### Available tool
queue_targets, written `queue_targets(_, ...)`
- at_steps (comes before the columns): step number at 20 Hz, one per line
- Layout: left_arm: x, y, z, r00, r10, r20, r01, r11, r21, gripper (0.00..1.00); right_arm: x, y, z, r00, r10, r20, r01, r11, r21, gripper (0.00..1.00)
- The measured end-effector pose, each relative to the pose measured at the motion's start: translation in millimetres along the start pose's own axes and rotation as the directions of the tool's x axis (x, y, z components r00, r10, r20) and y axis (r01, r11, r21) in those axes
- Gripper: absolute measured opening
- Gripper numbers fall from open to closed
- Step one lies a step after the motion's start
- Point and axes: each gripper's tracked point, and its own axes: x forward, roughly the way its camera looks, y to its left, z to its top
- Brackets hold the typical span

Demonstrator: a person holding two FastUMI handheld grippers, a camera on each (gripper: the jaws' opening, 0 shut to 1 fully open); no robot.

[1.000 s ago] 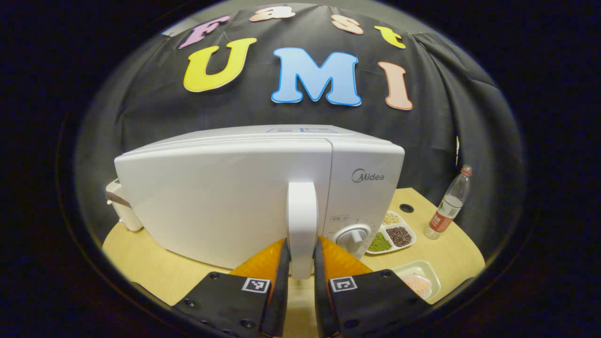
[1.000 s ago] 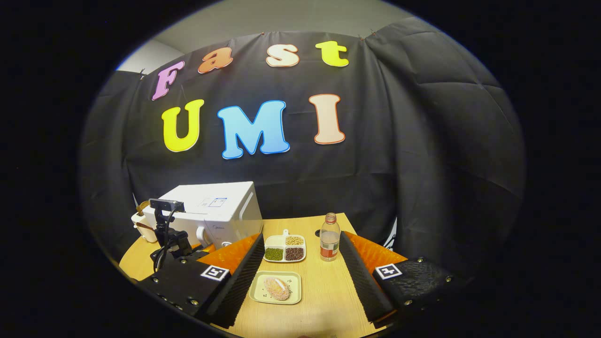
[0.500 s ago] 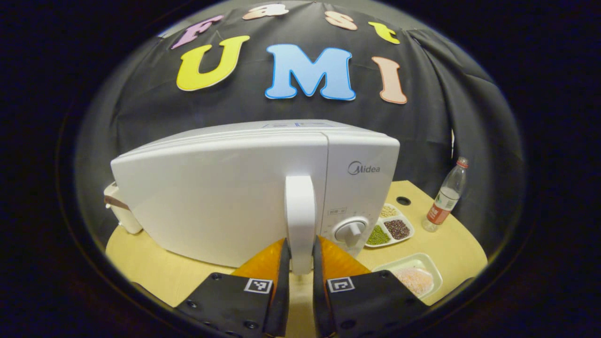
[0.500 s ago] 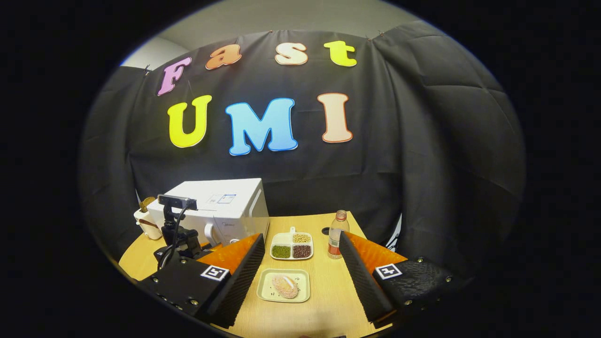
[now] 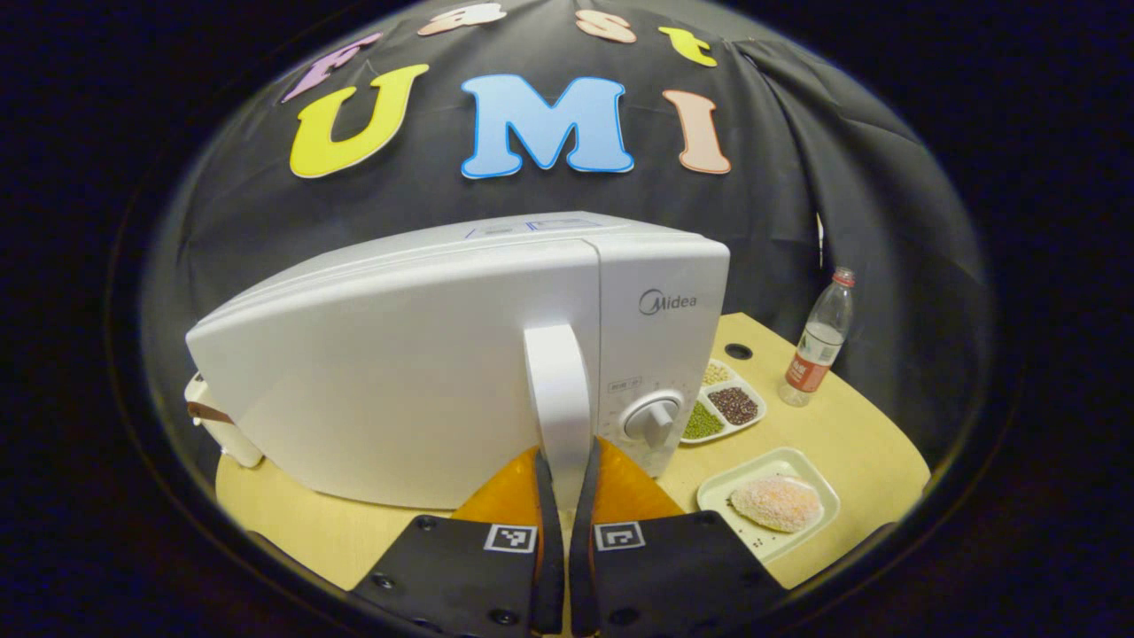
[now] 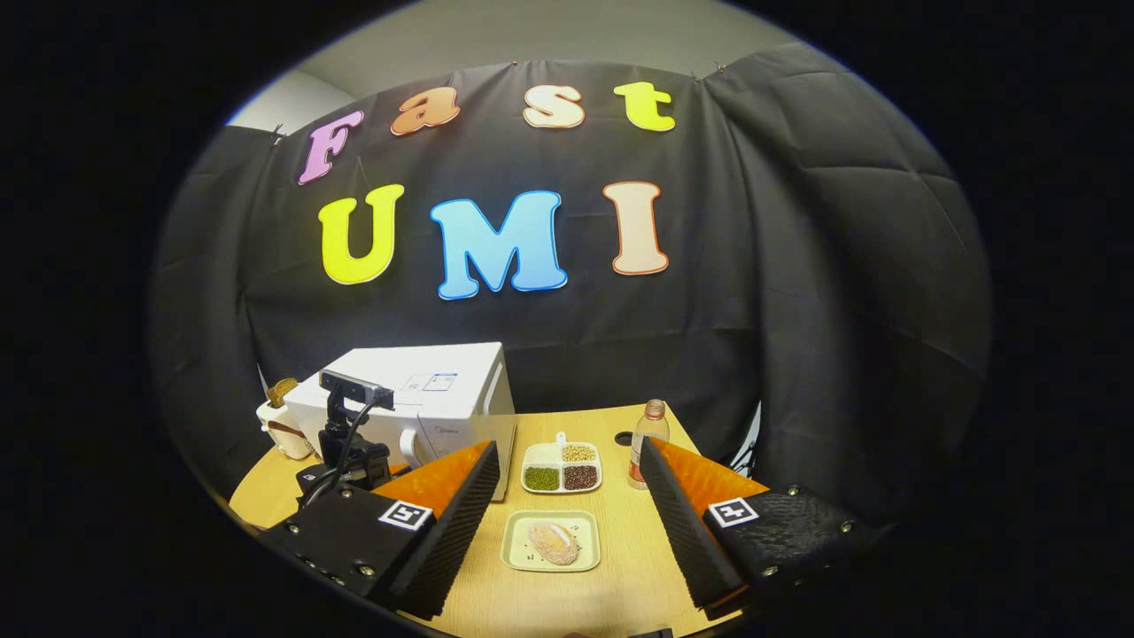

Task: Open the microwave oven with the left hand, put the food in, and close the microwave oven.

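A white glossy microwave oven [image 5: 425, 372] stands on the pale yellow wooden desk [image 5: 850, 434]; its handle [image 5: 556, 399] and round dial [image 5: 654, 416] are white too, with a grey logo on the panel. The cream rectangular plate [image 6: 550, 541] carries a pinkish-tan crumbed piece of food [image 6: 554, 540] and dark specks. The white divided dish [image 6: 562, 467] holds green, dark red-brown and beige beans. The clear plastic bottle [image 5: 817, 341] has a red cap and red-orange label.
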Motion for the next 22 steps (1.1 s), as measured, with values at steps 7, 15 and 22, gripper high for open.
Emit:
queue_targets(7, -71.8, 0.9, -37.2, 0.995, -0.096, 0.014, 0.096, 0.995, 0.035, 0.1, -8.6, 8.5, -2.3, 1.0, -0.011, 0.004, 0.011, 1.0, -0.003, 0.97)
queue_targets(15, -132.9, 20.9, -70.0, 0.978, -0.205, -0.039, 0.208, 0.97, 0.127, 0.1, -14.6, 64.5, -4.9, 0.995, 0.104, 0.006, -0.103, 0.994, -0.03, 0.97)
queue_targets(22, -191.8, 55.6, -101.2, 0.949, -0.296, -0.107, 0.311, 0.933, 0.18, 0.1, -26.2, 110.5, -12.6, 0.988, 0.155, 0.0, -0.155, 0.988, -0.025, 0.97)
